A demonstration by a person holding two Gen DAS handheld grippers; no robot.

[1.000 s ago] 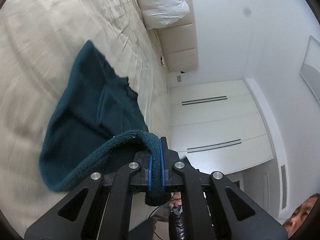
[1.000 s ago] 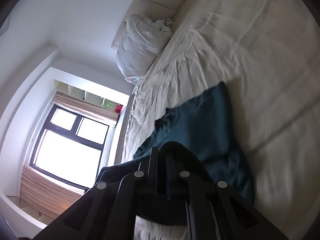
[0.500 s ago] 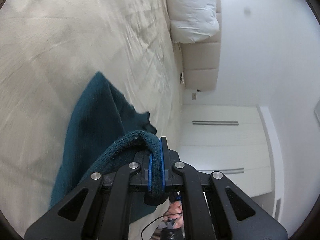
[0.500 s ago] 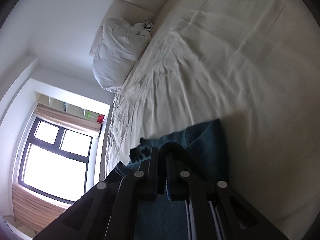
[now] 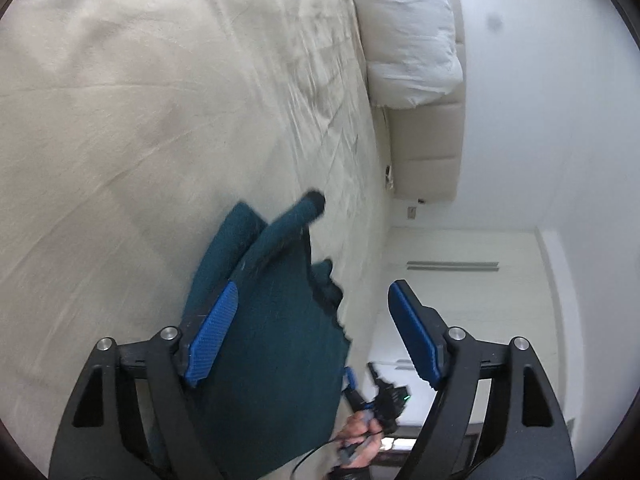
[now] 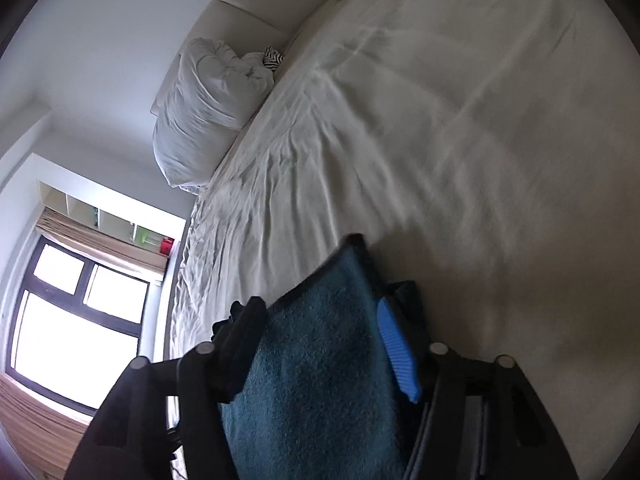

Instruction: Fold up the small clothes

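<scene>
1. Fingers of the left gripper (image 5: 312, 332) have just been opening and stand apart, the teal knit garment (image 5: 276, 352) loose between them, no pad pressing it.
2. Right gripper (image 6: 320, 356) fingers likewise have just spread, cloth between them, unclamped.
3. Beneath both, the garment rests on the bed (image 5: 120, 120); I judge a clean withdrawal without snagging the knit keeps the fold flat.

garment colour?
Dark teal knit garment; clearest in the left wrist view.
</scene>
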